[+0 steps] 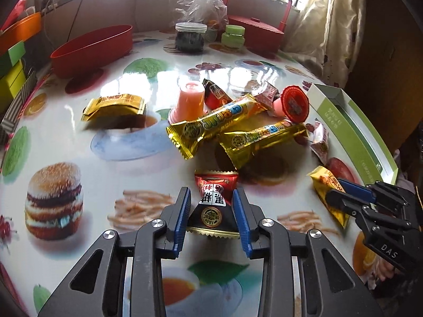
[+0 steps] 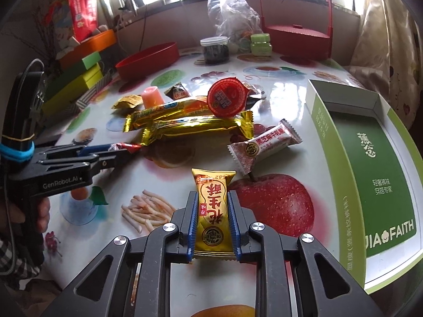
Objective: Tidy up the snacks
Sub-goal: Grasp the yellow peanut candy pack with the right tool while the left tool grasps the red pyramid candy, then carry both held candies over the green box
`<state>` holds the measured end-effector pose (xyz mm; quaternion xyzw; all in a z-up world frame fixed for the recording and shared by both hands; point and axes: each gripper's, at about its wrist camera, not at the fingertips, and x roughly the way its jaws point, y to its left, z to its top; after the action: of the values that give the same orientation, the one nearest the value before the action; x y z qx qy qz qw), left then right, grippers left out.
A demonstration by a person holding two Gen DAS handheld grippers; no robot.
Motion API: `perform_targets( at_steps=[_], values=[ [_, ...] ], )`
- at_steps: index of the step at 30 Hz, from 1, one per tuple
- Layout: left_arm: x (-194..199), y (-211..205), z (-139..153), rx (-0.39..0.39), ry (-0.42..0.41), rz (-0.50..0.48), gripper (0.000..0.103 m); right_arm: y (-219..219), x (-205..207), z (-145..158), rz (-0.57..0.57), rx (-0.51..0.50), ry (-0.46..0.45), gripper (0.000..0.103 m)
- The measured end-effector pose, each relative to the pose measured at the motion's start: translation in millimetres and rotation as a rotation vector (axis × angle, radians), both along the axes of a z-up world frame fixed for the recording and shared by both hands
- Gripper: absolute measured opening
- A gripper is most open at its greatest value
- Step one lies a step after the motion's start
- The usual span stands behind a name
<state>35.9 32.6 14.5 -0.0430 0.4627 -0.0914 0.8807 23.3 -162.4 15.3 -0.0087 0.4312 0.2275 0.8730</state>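
Green box (image 2: 380, 158) — seemingly empty inside

Green-and-white box (image 1: 351, 124): right part cut off by frame edge. Dark jar (image 2: 214, 50): contents indistinct. Clear plastic bag (image 2: 232, 18): contents unreadable. Person's hand (image 2: 42, 214): mostly hidden behind gripper handle.

Two close downward wrist views, shared snack pile (image 1: 238, 121)

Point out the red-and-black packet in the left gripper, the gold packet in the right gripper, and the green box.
red-and-black packet (image 1: 212, 206), left wrist view, on its black lower face.
gold packet (image 2: 212, 211), right wrist view, on its printed front.
green box (image 2: 375, 158), right wrist view, on its green inner floor.
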Motion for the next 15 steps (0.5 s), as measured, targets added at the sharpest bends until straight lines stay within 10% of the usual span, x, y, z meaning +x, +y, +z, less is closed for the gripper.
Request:
perform_targets(
  at_steps=[15],
  values=[
    [-12,-13,5,0.02,0.004,0.002,0.027,-4,-9,16,0.035,0.046,-0.026,0.02]
  ],
)
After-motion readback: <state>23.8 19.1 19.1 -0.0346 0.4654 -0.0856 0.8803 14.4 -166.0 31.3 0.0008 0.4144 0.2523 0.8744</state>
